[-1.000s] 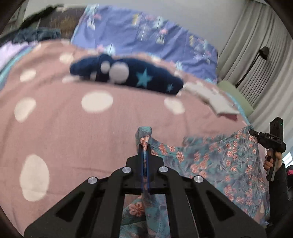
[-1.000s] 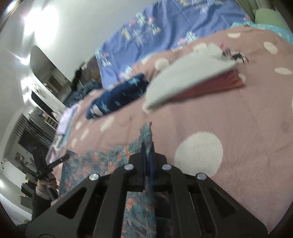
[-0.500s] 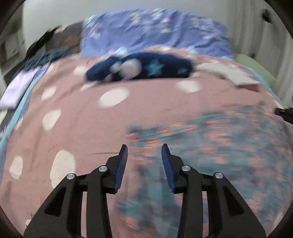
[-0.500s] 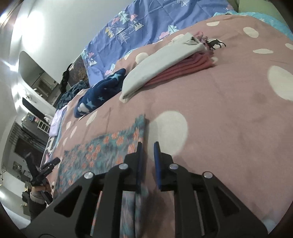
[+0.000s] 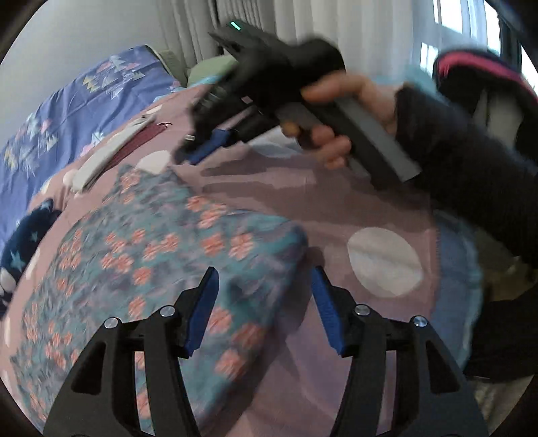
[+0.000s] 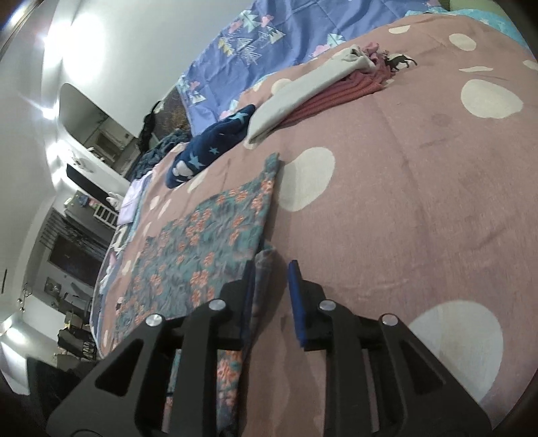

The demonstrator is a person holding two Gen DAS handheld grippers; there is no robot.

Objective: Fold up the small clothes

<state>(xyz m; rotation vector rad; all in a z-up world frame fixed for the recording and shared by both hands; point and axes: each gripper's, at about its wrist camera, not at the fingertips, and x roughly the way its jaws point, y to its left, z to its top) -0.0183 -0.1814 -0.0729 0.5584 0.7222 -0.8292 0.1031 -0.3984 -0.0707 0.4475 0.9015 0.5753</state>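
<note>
A teal floral cloth [image 5: 151, 255] lies spread flat on the pink dotted bedspread [image 5: 336, 201]; it also shows in the right wrist view [image 6: 208, 242]. My left gripper [image 5: 264, 285] is open and empty just above the cloth's near right corner. My right gripper [image 6: 270, 280] is open at the cloth's right edge, which lies between the fingers without being clamped. In the left wrist view the right gripper [image 5: 201, 148], held by a hand, hovers over the cloth's far corner.
A folded stack of grey and red clothes [image 6: 312, 90] and a dark blue star-print garment [image 6: 215, 144] lie further up the bed. A purple patterned quilt [image 6: 285, 37] sits at the head. Curtains [image 5: 353, 30] hang beside the bed.
Both grippers have let go of the floral cloth and opened wider. The cloth now lies flat. The left gripper has swung round towards the right gripper and the cloth's near corner.
</note>
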